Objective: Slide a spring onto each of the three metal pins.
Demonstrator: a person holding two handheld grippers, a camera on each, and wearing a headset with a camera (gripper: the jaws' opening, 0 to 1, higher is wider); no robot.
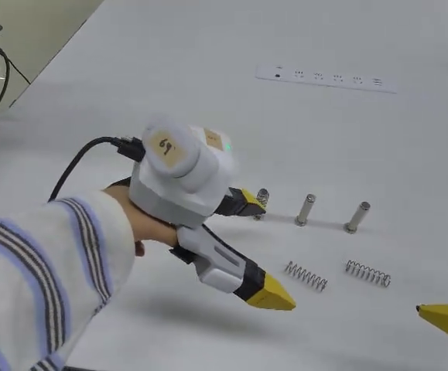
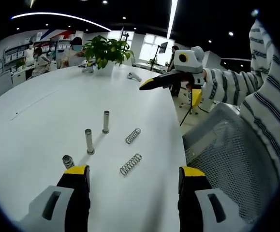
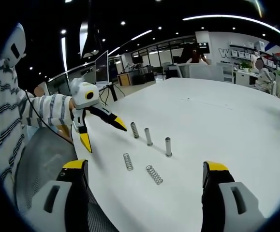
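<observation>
1. Nearest the person, at the head view's lower right corner, one yellow tip of the right gripper (image 1: 444, 317) pokes in. In its own view the jaws stand wide apart with nothing held.
2. Just beyond it, the left gripper (image 1: 262, 247) hovers over the white table (image 1: 169, 77), its jaws spread wide and empty.
3. Two springs lie flat. The first spring (image 1: 306, 275) is just beside the lower yellow tip and the second spring (image 1: 367, 272) lies further right. Both long axes run along the pin row.
4. Behind them three pins stand upright. The left pin (image 1: 261, 199), beside the upper tip, looks coil-wrapped. The middle pin (image 1: 306, 209) and right pin (image 1: 357, 216) are bare.
5. The tan sticker (image 1: 165, 147) on the left gripper has handwriting I cannot read. Farthest away lies a power strip (image 1: 324, 77).
</observation>
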